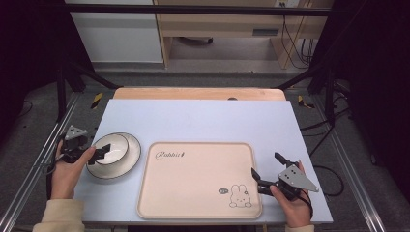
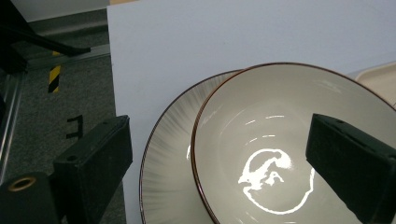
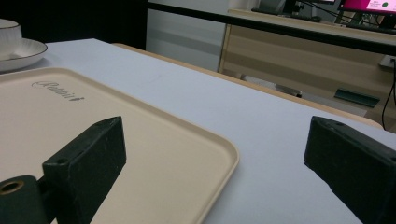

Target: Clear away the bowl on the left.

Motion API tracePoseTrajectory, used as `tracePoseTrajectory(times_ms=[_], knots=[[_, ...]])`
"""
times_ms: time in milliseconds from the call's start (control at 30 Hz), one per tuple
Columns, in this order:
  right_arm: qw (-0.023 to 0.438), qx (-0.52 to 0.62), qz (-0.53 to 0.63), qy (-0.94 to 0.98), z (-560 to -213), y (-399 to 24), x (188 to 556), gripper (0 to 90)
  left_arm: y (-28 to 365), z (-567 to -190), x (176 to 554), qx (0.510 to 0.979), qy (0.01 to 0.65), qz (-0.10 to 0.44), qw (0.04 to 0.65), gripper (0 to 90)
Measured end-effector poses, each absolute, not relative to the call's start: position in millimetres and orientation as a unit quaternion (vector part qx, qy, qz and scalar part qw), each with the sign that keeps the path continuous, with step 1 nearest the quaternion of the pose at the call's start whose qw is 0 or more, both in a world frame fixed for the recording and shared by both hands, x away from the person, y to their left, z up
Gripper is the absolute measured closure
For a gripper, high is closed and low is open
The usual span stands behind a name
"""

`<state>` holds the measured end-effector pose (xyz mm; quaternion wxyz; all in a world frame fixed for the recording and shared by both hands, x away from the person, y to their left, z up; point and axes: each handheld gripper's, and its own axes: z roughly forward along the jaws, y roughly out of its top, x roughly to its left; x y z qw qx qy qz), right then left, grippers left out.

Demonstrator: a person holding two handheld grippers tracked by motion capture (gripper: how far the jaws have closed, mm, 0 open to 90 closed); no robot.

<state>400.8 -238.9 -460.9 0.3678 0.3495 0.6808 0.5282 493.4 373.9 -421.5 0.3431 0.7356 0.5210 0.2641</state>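
A cream bowl with a dark rim stands on a matching plate at the table's left. My left gripper is open at the bowl's left side. In the left gripper view, one jaw hangs over the inside of the bowl and the other sits outside the plate, with the left gripper around both rims. A beige tray with a rabbit picture lies in the middle. My right gripper is open at the tray's right edge, one jaw over the tray and the other over the table; right gripper.
The pale blue table ends just left of the plate, with grey floor beyond. Black frame posts stand at both sides. A wooden desk and cables lie behind the table. The far bowl sits beyond the tray.
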Motion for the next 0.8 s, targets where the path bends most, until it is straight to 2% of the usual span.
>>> tracePoseTrajectory(times_ms=[267, 333, 433, 533, 600, 800], knots=[[0.37, 0.35, 0.528, 0.68, -461, -239, 401, 5.7, 372, -426, 496, 0.734, 0.531, 0.263, 0.331, 9.2], [0.369, 0.35, 0.528, 0.68, -461, -239, 401, 5.7, 373, -427, 496, 0.734, 0.535, 0.259, 0.328, 16.7], [0.368, 0.35, 0.528, 0.681, -461, -239, 401, 5.7, 373, -427, 496, 0.736, 0.536, 0.256, 0.326, 22.8], [0.369, 0.35, 0.526, 0.682, -462, -239, 402, 5.9, 374, -428, 496, 0.734, 0.542, 0.253, 0.322, 24.9], [0.368, 0.351, 0.526, 0.682, -462, -239, 402, 5.9, 375, -429, 496, 0.732, 0.545, 0.25, 0.324, 31.2], [0.368, 0.35, 0.526, 0.682, -462, -239, 402, 5.9, 380, -433, 497, 0.727, 0.559, 0.247, 0.313, 40.0]])
